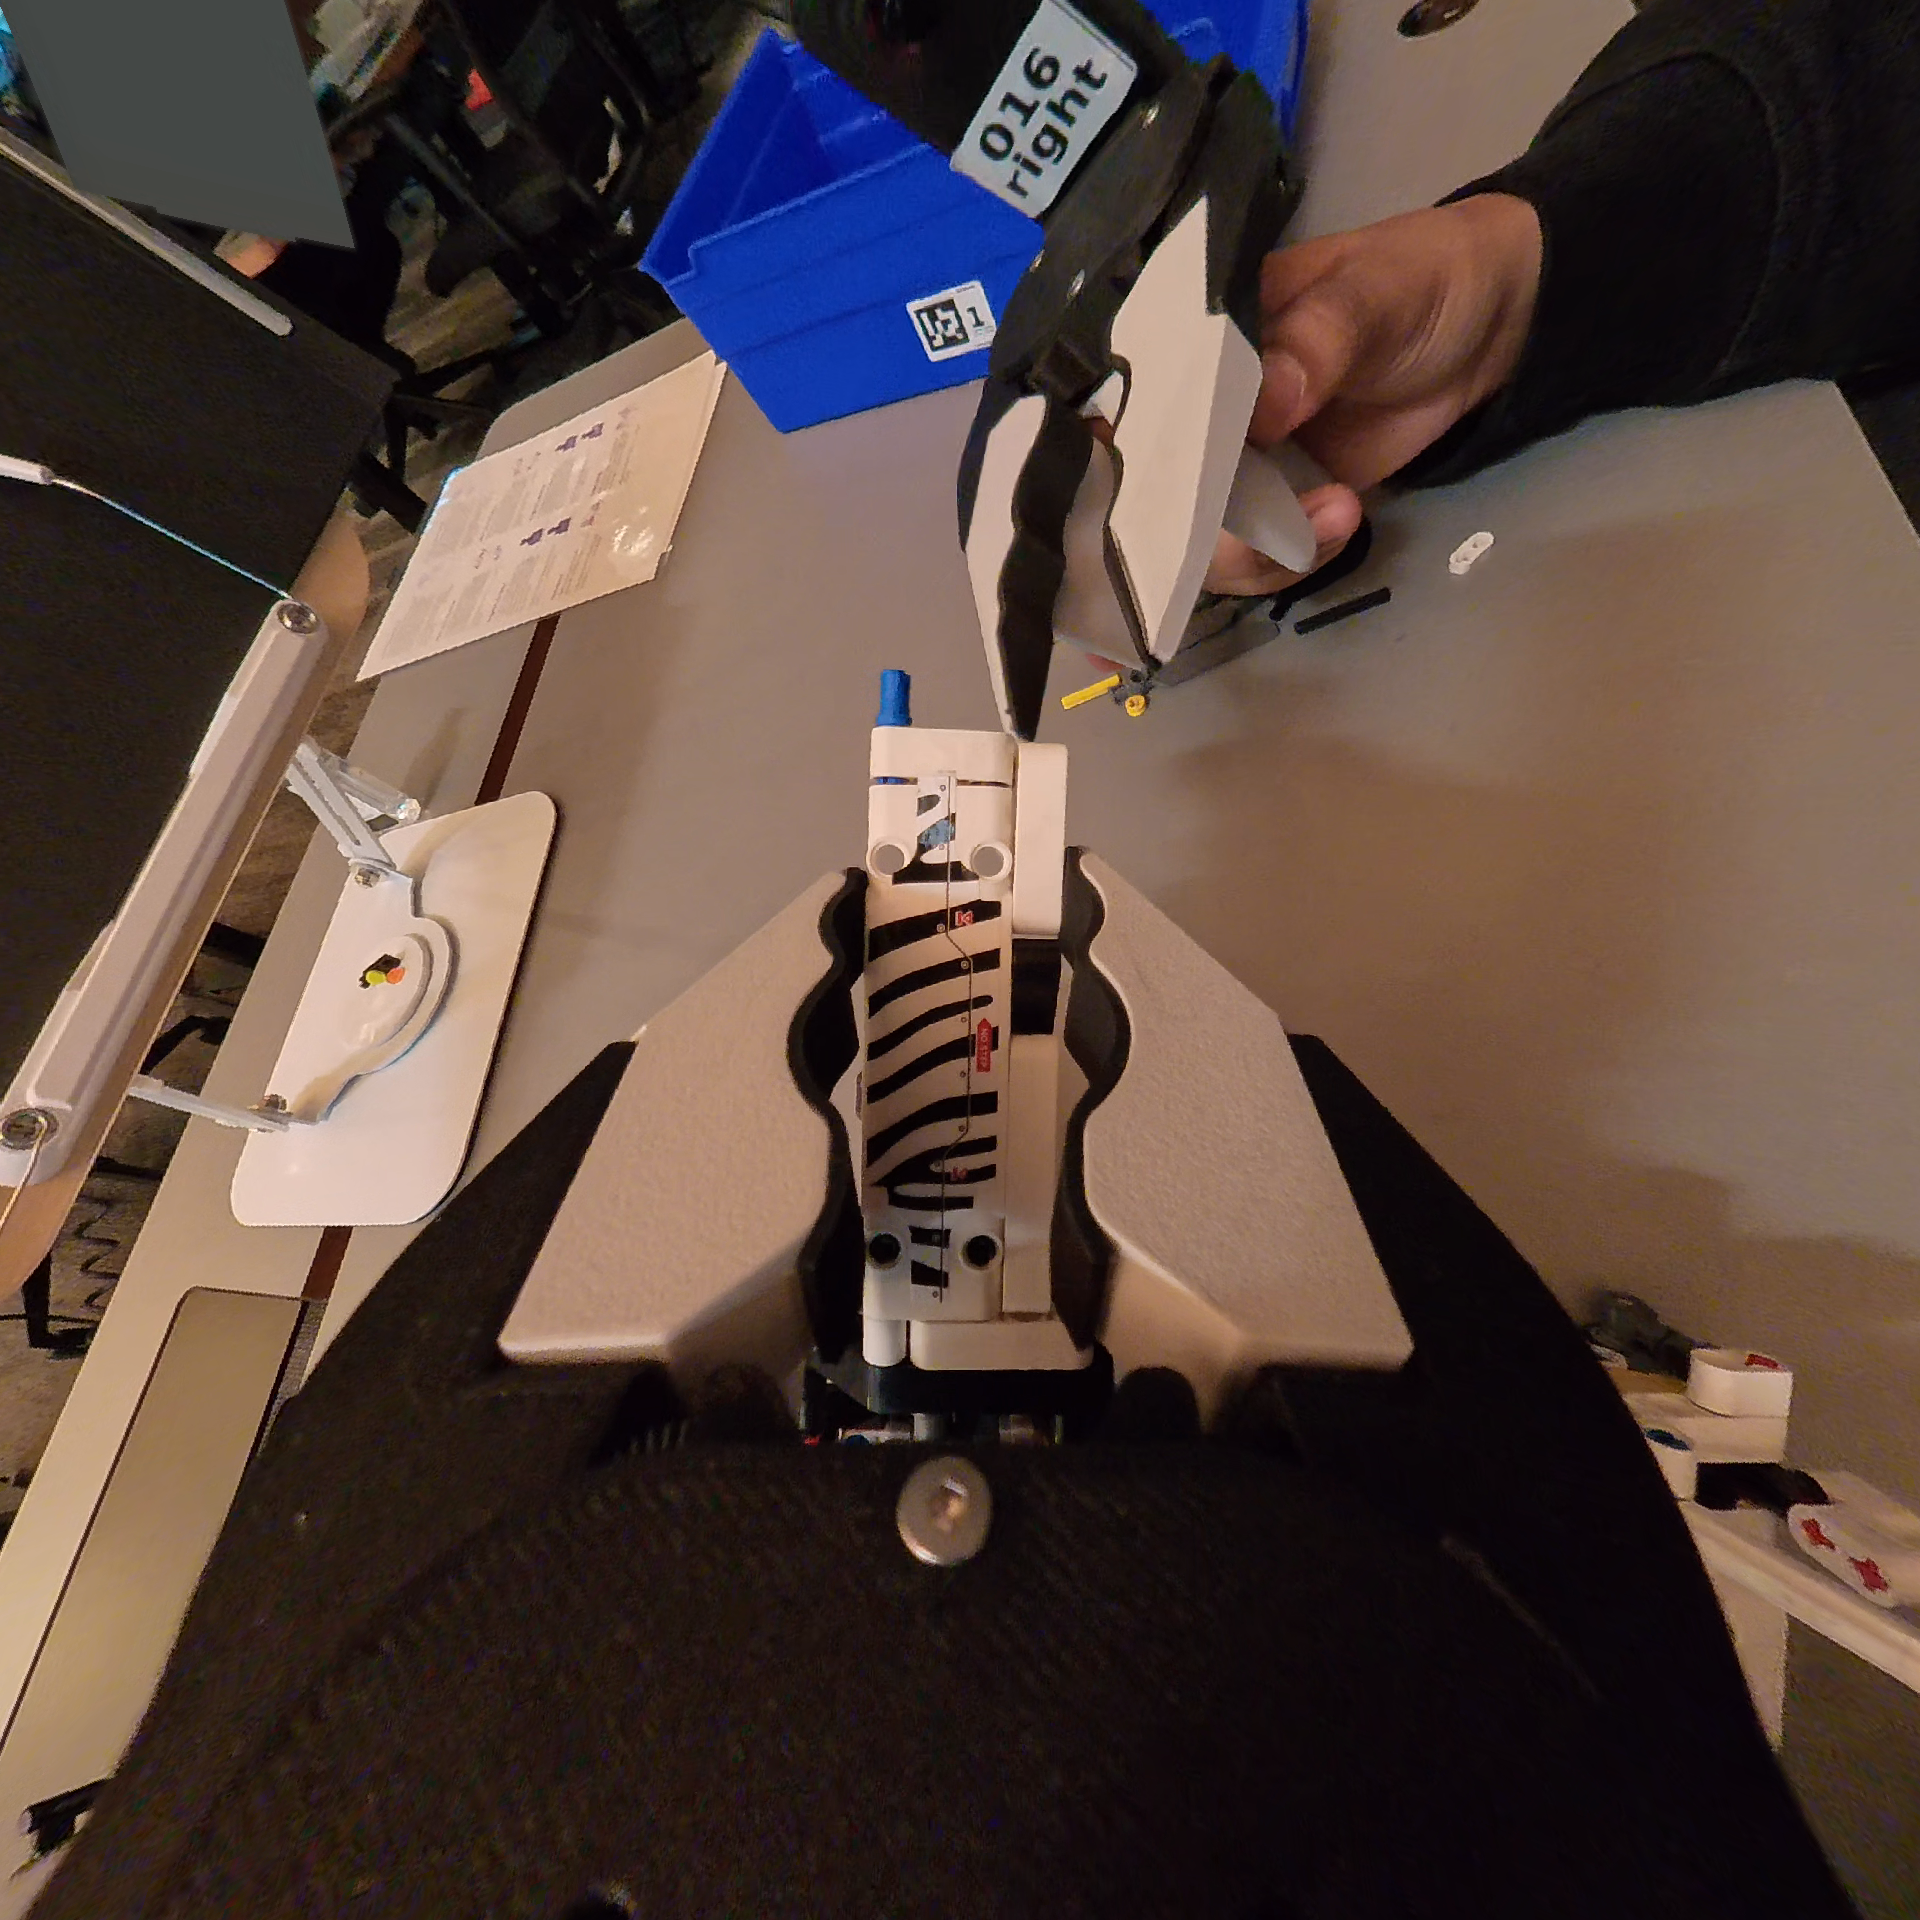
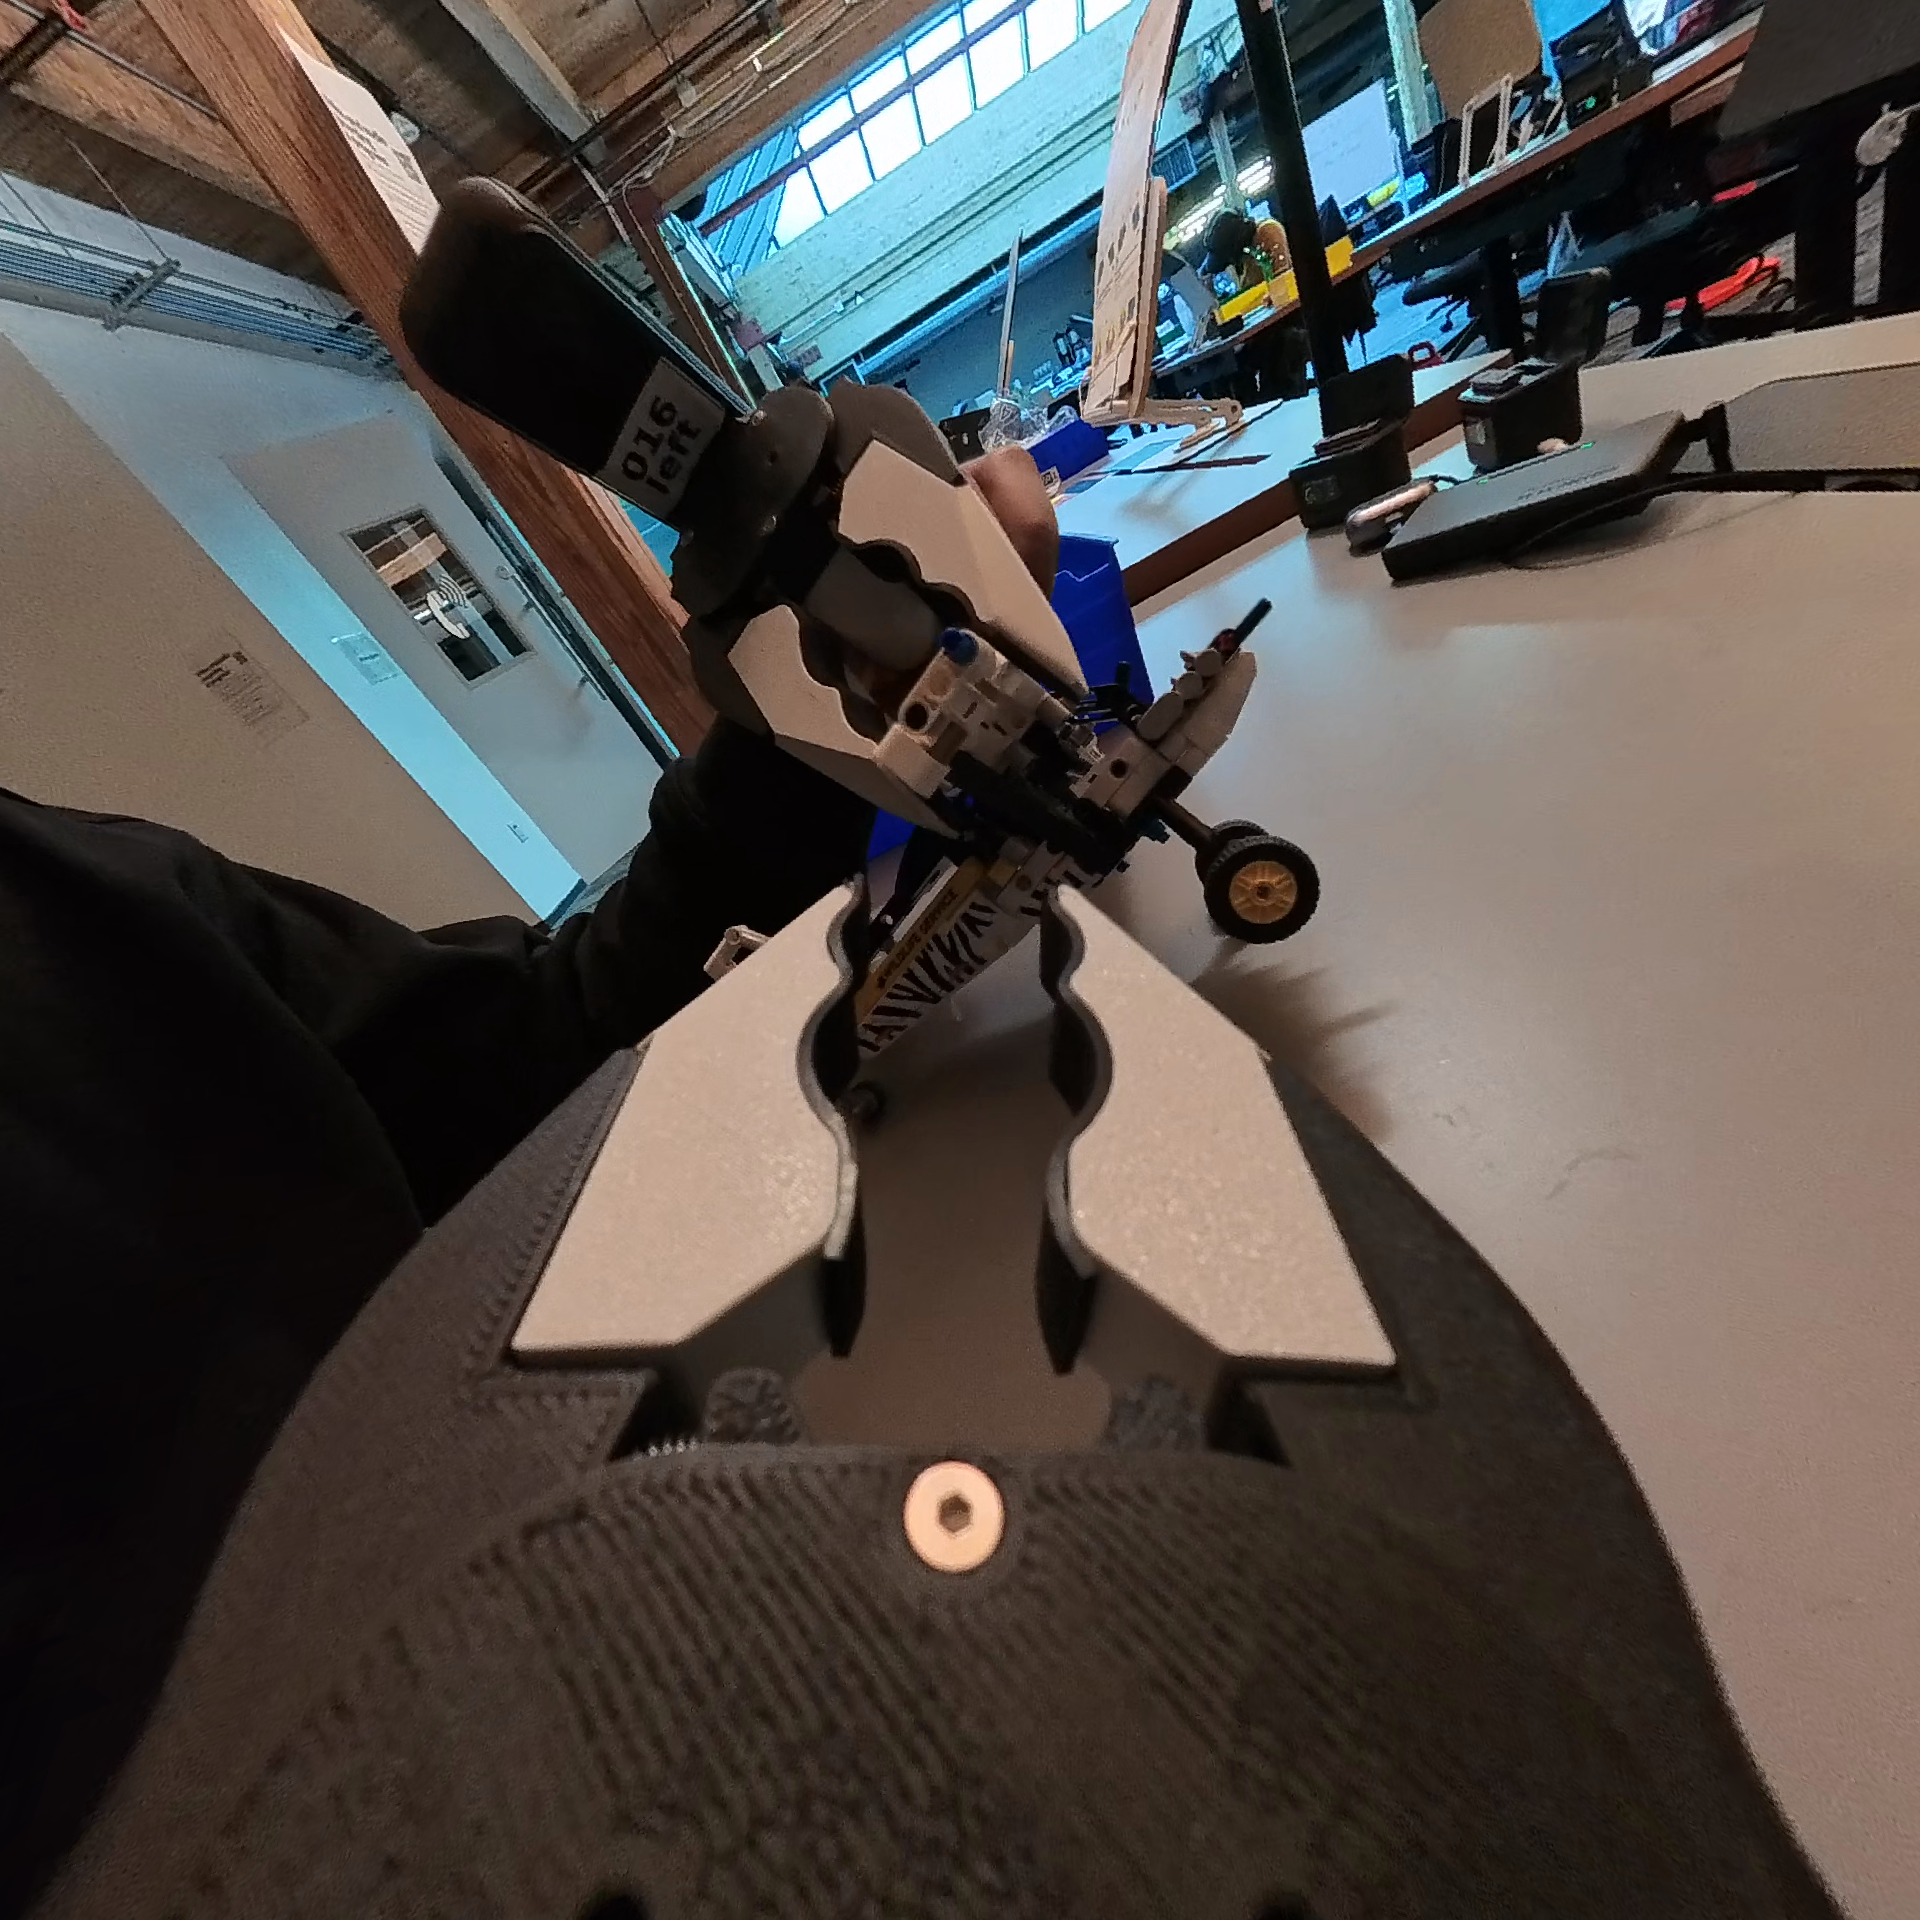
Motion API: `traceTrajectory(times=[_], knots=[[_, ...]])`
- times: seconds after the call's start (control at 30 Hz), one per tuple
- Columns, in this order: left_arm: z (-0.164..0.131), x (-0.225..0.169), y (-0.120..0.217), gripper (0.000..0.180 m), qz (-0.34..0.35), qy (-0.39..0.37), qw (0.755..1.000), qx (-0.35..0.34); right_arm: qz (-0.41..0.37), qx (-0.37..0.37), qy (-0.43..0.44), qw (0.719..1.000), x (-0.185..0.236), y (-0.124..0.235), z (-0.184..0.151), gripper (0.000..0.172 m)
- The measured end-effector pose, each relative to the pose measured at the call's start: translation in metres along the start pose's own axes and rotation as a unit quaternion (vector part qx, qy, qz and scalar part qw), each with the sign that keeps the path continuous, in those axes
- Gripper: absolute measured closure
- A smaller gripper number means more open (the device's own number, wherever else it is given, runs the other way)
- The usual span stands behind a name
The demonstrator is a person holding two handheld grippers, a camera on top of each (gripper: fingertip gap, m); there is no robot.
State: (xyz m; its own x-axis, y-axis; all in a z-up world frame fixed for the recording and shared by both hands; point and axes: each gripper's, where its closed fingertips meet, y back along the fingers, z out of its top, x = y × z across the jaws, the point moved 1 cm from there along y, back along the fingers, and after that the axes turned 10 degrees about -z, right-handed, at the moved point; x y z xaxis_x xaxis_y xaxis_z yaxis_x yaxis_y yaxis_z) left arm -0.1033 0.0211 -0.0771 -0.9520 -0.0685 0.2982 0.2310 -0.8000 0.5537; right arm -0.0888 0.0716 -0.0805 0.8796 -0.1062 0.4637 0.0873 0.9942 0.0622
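Leftmost, the left gripper [image 1: 961,883] is clamped on a white brick-built vehicle with zebra-striped panels [image 1: 935,1039], held over the grey table [image 1: 1455,935]. Its yellow-hubbed black wheels [image 2: 1262,888] are already fitted. Rightward, the right gripper [image 2: 951,935] has its fingers apart around a striped panel, with the right pad clear of it. Farther right, a small yellow rod [image 1: 1086,696] and a black pin [image 1: 1340,611] lie loose. Much of the vehicle is hidden between the left gripper's fingers.
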Motion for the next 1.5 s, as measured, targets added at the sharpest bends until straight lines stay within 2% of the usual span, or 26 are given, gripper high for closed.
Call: traceTrajectory(times=[0.73,0.9,1.03,1.13,1.23,1.3,1.5], knots=[[-0.001,0.001,-0.003,0.146,-0.001,0.005,1.0,-0.001,-0.018,0.003,0.024,1.0,-0.001,-0.002,-0.002,0.141],[0.002,-0.009,-0.004,0.145,-0.029,-0.004,1.0,-0.009,-0.015,-0.002,0.014,1.0,-0.002,-0.001,0.0,0.142],[0.004,-0.019,-0.007,0.145,-0.06,-0.007,0.998,-0.011,0.003,-0.013,-0.034,0.999,-0.004,0.002,0.004,0.142],[0.004,-0.022,-0.01,0.145,-0.067,-0.009,0.998,-0.009,0.054,-0.016,-0.117,0.992,-0.002,0.003,0.005,0.144],[0.004,-0.024,-0.014,0.145,-0.074,-0.009,0.997,-0.006,0.098,-0.029,-0.197,0.975,-0.001,0.002,0.008,0.153],[0.004,-0.025,-0.015,0.145,-0.074,-0.012,0.997,-0.001,0.105,-0.025,-0.224,0.969,-0.001,-0.002,0.004,0.16],[0.005,-0.027,-0.017,0.145,-0.075,-0.017,0.997,0.004,0.118,-0.029,-0.279,0.953,-0.002,-0.008,0.003,0.159]])
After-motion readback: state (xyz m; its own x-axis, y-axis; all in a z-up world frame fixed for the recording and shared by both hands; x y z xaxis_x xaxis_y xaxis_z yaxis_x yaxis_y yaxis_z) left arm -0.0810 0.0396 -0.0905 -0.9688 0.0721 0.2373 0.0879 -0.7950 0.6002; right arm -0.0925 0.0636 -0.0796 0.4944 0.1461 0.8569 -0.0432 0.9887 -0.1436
